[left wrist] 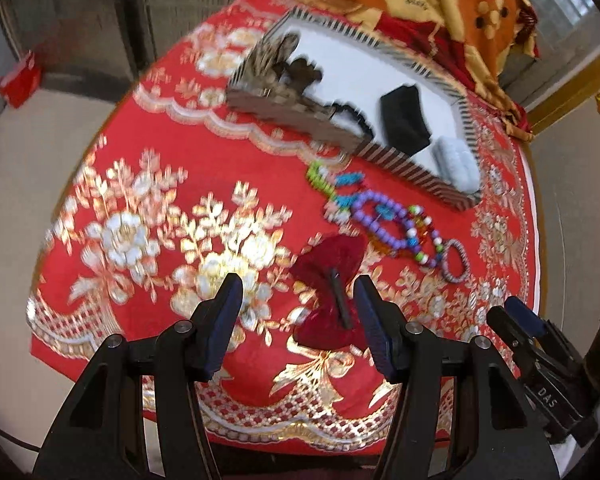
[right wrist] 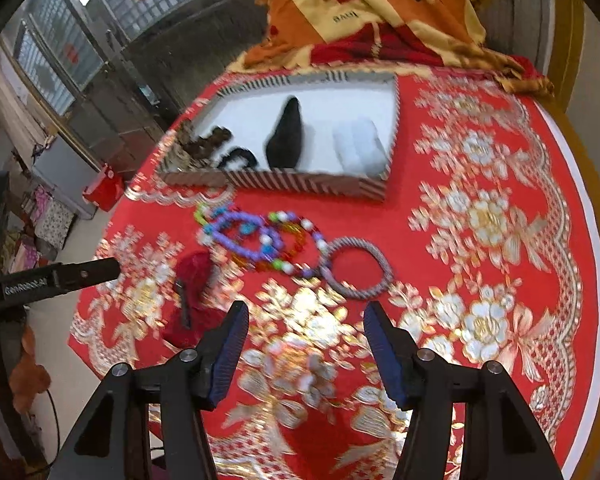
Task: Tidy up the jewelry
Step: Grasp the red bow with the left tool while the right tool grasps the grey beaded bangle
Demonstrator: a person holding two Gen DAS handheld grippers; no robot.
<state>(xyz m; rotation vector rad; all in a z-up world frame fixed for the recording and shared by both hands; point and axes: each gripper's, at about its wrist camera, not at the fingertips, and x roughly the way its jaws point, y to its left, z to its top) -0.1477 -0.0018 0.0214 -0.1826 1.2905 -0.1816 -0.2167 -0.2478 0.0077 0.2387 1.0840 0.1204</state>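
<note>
A striped tray with a white inside sits at the back of the red table; it holds brown hair pieces, a black item and a pale roll. In front of it lie bead bracelets and a grey ring bracelet. A dark red bow hair clip lies nearest. My left gripper is open, jaws either side of the bow. My right gripper is open and empty, just short of the grey bracelet.
A red tablecloth with gold and white flowers covers the round table. An orange and yellow cloth is heaped behind the tray. The right gripper shows at the left view's lower right.
</note>
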